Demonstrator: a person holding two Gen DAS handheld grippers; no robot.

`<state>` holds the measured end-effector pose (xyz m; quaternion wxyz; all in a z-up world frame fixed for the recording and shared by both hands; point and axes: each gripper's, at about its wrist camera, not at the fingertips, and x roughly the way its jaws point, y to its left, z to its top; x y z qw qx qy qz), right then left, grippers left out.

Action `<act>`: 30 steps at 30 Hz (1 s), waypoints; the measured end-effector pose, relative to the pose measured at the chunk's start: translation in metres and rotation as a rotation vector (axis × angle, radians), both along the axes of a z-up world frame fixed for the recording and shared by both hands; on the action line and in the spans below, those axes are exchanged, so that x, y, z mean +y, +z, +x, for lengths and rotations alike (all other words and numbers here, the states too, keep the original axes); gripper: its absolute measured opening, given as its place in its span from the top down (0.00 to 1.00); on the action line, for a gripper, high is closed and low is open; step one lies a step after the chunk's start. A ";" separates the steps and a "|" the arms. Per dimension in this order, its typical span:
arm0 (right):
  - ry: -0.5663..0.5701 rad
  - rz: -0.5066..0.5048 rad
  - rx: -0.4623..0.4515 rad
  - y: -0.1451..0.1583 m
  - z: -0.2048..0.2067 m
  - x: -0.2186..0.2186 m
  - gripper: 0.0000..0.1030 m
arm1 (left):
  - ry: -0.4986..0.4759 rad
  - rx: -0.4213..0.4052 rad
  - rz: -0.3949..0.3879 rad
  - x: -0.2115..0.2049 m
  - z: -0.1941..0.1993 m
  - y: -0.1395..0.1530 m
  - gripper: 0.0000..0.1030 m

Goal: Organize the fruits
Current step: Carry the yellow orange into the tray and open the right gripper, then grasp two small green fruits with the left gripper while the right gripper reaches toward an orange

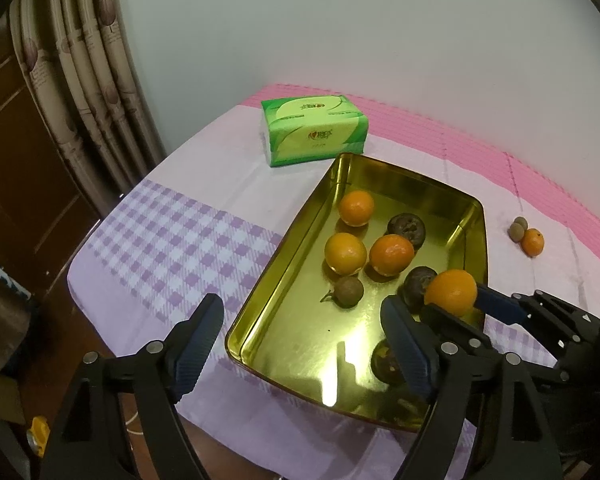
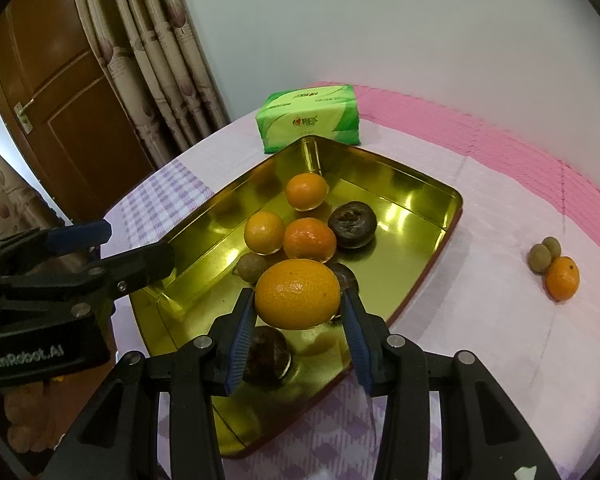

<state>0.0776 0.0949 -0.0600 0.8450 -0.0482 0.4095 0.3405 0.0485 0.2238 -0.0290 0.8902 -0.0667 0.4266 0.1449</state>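
Note:
A gold tin tray (image 1: 296,248) (image 2: 400,248) lies on the checked tablecloth. Inside it are three oranges (image 1: 392,255), three dark wrinkled fruits (image 1: 406,230) and one small brown fruit (image 1: 348,291). My right gripper (image 2: 297,298) (image 1: 456,304) is shut on a fourth orange (image 2: 298,294) (image 1: 452,292), held just above the tray's near end. My left gripper (image 1: 304,340) (image 2: 136,246) stands open over the tray's near left corner, one finger outside the rim, gripping nothing. Another orange (image 2: 562,278) and two small brown fruits (image 2: 544,254) sit on the cloth right of the tray.
A green tissue pack (image 1: 314,130) (image 2: 310,118) stands just behind the tray's far corner. The table edge (image 1: 84,276) drops off at the left, with curtains (image 1: 96,80) and a wooden door (image 2: 60,92) beyond. A wall runs behind the pink cloth strip (image 2: 500,140).

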 end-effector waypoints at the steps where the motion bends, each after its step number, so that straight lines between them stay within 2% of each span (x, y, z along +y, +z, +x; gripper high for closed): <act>1: 0.001 -0.004 -0.002 -0.001 0.001 0.002 0.61 | -0.001 0.000 0.000 0.000 0.000 0.000 0.21; 5: -0.012 0.022 -0.003 0.002 0.004 0.001 0.58 | 0.003 -0.005 -0.008 0.001 0.000 0.000 0.19; 7: -0.020 0.036 -0.010 0.005 0.003 -0.002 0.55 | 0.012 -0.013 -0.017 0.004 -0.002 0.001 0.13; 10: -0.045 0.057 -0.022 0.009 0.000 -0.014 0.55 | 0.023 -0.016 -0.015 0.006 -0.003 0.001 0.13; 16: -0.156 0.107 -0.060 0.011 -0.016 -0.074 0.54 | 0.016 -0.009 -0.004 0.004 -0.002 0.000 0.13; 19: -0.234 0.068 -0.075 0.003 -0.026 -0.114 0.54 | 0.005 -0.010 0.006 0.000 -0.002 0.000 0.13; 23: -0.332 -0.059 -0.095 -0.014 -0.031 -0.168 0.54 | -0.040 -0.008 0.025 -0.013 -0.003 -0.002 0.13; 25: -0.370 -0.090 -0.094 -0.020 -0.031 -0.195 0.54 | -0.076 -0.019 0.036 -0.022 -0.004 0.001 0.13; 30: -0.443 -0.175 -0.109 -0.031 -0.024 -0.246 0.53 | -0.256 -0.017 0.013 -0.063 -0.001 0.010 0.13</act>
